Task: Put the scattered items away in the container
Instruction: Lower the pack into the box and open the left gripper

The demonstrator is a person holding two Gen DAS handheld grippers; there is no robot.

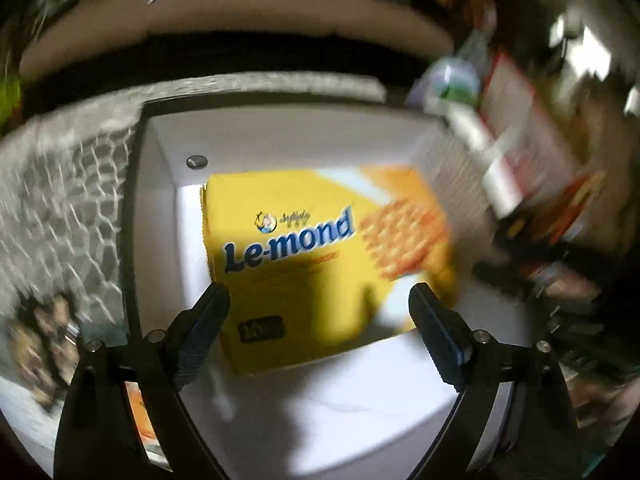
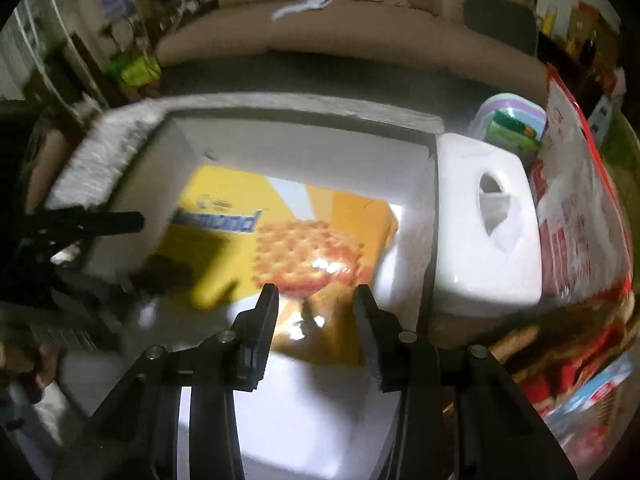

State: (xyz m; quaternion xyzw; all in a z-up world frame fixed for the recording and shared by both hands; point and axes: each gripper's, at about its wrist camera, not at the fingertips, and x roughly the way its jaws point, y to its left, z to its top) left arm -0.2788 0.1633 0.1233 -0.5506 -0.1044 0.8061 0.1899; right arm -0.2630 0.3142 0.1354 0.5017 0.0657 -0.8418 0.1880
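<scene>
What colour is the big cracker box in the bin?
Yellow cracker box, with blue lettering and orange crackers pictured; clearest in the left wrist view.

A beige sofa [image 2: 344,36] runs across the far side of the room, with a white scrap of paper or cloth [image 2: 303,5] on its seat and a dark cushion [image 2: 502,20] toward its right end. Left of the sofa stands a cluttered corner (shelves and bags, too blurred to name) with something bright green [image 2: 136,70] low down. The room is dim; light falls mostly on the near foreground.
</scene>
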